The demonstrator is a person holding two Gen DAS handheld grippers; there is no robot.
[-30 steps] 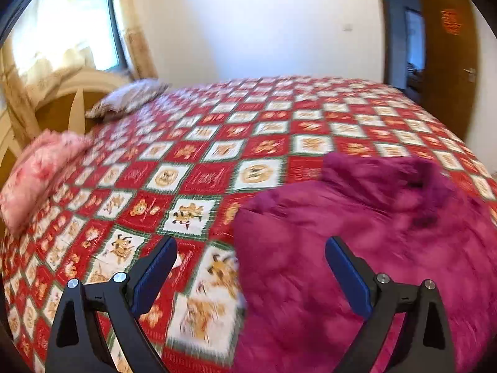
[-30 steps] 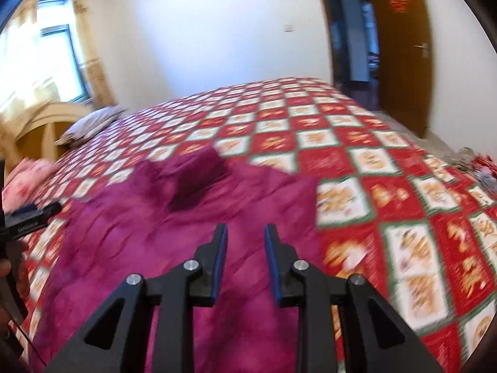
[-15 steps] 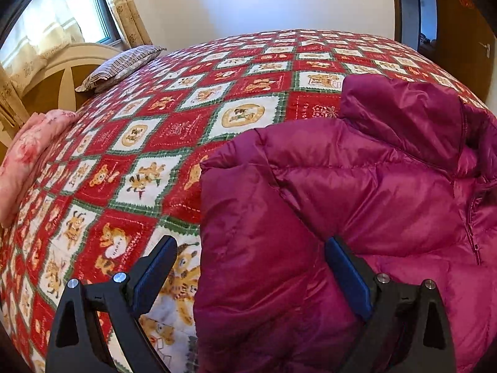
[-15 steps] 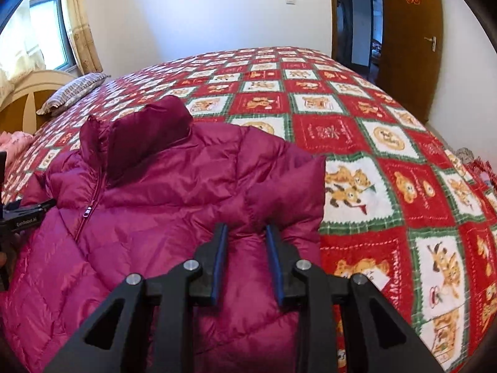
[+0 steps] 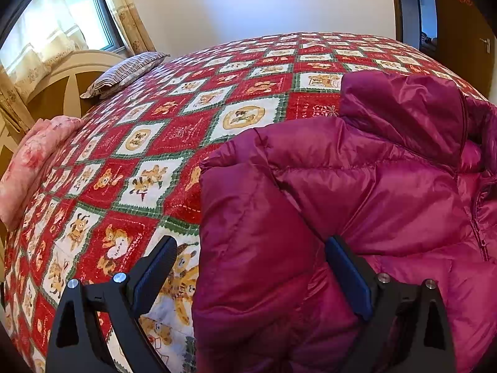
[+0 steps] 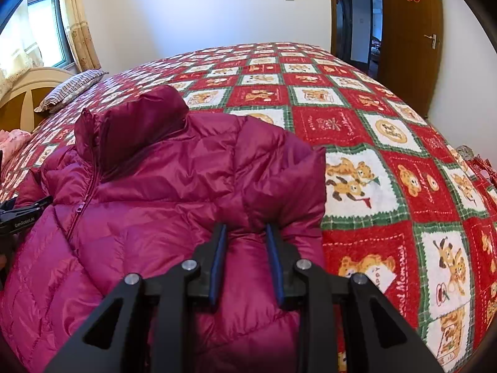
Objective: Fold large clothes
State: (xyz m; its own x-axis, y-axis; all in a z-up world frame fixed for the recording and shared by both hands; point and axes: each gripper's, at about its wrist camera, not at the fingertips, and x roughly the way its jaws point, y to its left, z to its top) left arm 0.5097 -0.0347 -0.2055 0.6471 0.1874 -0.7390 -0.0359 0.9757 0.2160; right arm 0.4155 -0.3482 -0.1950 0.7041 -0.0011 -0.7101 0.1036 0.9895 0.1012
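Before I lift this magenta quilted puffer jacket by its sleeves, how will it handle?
The magenta quilted puffer jacket will probably feel light for its bulk, since its panels look puffed. It will likely sag and drape: the sleeve already creases softly. The glossy shell may slip, though the right hand-held gripper has a bunched fold between its pads.

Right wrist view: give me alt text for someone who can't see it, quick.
The right gripper pinches a fold of a magenta puffer jacket lying zipped, collar up, on a bed with a red, white and green teddy-bear quilt. A striped pillow lies by the headboard at far left; a wooden door stands at right.
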